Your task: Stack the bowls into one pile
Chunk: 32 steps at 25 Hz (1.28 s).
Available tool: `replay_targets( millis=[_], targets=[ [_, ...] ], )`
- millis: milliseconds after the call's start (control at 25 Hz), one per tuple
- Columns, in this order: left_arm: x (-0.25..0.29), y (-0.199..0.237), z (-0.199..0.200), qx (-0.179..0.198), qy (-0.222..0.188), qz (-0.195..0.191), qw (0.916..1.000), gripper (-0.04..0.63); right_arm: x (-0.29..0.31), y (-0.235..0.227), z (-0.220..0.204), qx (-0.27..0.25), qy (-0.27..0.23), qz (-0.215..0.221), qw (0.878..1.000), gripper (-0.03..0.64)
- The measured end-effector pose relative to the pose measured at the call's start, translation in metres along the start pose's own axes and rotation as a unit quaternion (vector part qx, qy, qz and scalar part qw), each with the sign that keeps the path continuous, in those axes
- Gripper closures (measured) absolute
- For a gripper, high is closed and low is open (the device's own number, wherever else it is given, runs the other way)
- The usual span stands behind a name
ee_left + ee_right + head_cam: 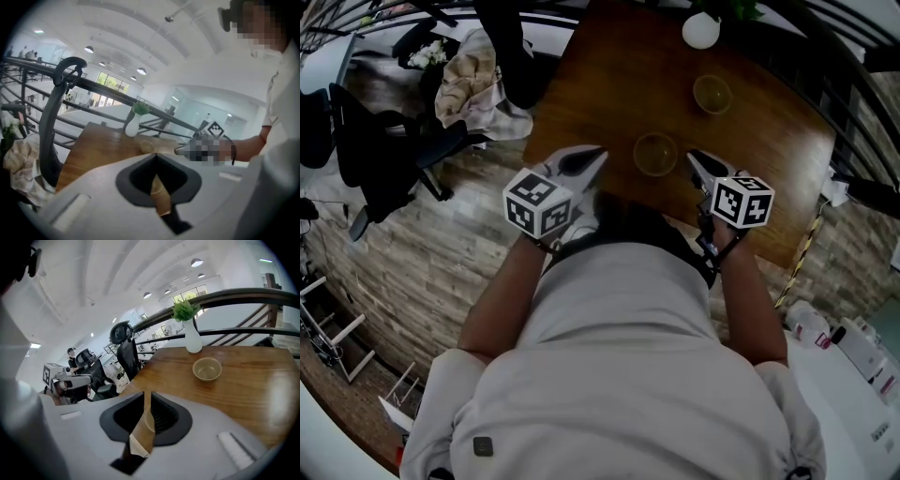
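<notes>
The wooden tabletop (609, 84) carries two round bowls, apart and not yet stacked. Both stand upright, mouths up, with no long axis. The near bowl (655, 153) sits just ahead, between your claws. The far bowl (712, 94) lies beyond your right claw (696, 157), which is barely ajar and empty. Your left claw (596, 154) is clenched on nothing. You're probably flanking the near bowl for a pickup.

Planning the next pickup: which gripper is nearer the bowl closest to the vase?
Right. The right gripper hovers short of that far bowl; the left gripper is farther off, across the nearer bowl.
</notes>
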State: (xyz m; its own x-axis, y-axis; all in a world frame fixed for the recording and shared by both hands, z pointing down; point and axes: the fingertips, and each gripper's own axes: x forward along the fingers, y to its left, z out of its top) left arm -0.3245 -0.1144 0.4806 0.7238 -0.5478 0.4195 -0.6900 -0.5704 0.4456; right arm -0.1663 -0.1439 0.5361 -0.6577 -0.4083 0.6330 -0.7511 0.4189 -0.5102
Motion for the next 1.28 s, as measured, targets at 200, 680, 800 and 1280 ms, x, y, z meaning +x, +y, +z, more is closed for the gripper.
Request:
replay_targets(
  millis=[200, 680, 800, 1280],
  targets=[
    [-0.024, -0.013, 0.008, 0.005, -0.02, -0.006, 0.9998, 0.591, -0.017, 0.027, 0.007, -0.01, -0.03, -0.003, 0.999, 0.606],
    [-0.064, -0.024, 0.036, 0.023, -0.06, -0.013, 0.9979, 0.591, -0.045, 0.065, 0.02, -0.021, -0.066, -0.009, 0.998, 0.609],
    [-0.062, -0.027, 0.036, 0.023, -0.06, -0.018, 0.9978, 0.591, -0.051, 0.062, 0.019, -0.017, -0.07, -0.015, 0.997, 0.609],
    [0.002, -0.063, 0.055, 0.041, -0.044, -0.055, 0.9967, 0.591, -0.102, 0.007, 0.025, 0.001, -0.099, -0.041, 0.994, 0.609]
  ],
)
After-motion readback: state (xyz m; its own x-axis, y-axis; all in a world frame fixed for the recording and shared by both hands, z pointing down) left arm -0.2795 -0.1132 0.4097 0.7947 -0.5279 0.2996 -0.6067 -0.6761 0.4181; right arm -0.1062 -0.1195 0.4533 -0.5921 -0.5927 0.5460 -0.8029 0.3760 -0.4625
